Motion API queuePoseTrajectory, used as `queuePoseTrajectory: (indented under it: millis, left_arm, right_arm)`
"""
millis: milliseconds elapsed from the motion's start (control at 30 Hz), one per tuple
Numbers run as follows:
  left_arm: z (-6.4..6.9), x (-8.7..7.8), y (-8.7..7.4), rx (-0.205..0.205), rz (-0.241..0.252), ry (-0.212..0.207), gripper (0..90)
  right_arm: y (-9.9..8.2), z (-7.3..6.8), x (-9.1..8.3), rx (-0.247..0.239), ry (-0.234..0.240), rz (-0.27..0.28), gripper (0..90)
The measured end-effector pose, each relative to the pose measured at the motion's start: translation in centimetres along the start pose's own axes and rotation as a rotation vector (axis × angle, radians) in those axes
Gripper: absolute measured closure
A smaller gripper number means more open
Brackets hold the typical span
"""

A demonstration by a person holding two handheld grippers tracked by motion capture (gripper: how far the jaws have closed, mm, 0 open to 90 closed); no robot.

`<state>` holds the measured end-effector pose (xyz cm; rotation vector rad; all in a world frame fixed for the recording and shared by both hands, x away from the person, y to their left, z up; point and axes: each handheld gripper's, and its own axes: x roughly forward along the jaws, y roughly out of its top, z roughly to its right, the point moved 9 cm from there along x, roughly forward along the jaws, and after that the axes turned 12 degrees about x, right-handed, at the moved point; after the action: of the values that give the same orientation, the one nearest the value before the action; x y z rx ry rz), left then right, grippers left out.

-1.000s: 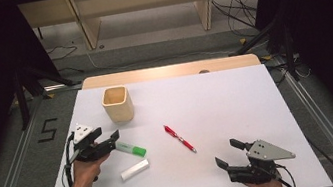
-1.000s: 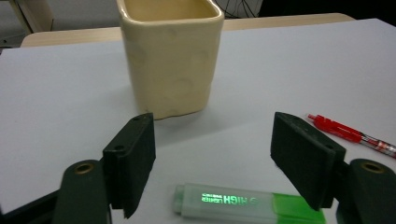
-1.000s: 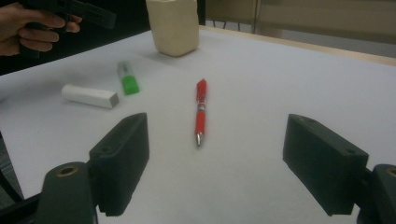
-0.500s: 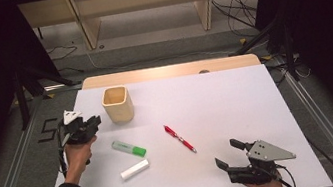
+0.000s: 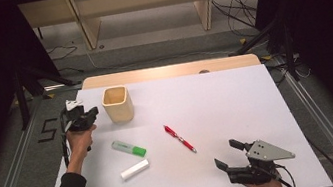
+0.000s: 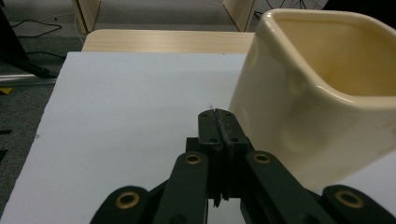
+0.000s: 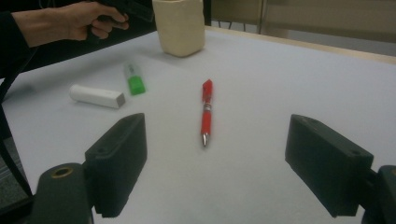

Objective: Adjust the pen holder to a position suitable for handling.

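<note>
Left gripper (image 5: 88,117) raised at the far left of the white table (image 5: 216,101), just left of the cream square cup (image 5: 117,103), jaws just closed flat together with nothing between them; seen in the left gripper view with the pads (image 6: 219,128) meeting beside the cup's near wall (image 6: 299,116), touching or not impossible to tell. Cup upright near the far-left corner. Right gripper (image 5: 228,155) low at the near right, jaws wide apart and empty, aimed at the red pen (image 7: 206,112) lying mid-table. Green highlighter (image 5: 129,148) and white marker (image 5: 134,170) flat on the near left, close together but apart, both well clear of the 2 grippers.
</note>
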<state>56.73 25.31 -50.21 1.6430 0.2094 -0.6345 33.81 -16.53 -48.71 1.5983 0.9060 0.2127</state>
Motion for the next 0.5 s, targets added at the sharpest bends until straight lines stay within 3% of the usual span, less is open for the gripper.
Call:
queuePoseTrajectory:
  millis: [500]
  left_arm:
    - [0.2, 3.1, -0.5, 0.020, -0.055, -0.031, 89.2]
  right_arm:
    - [-0.1, -0.2, 0.2, -0.002, 0.014, -0.010, 22.0]
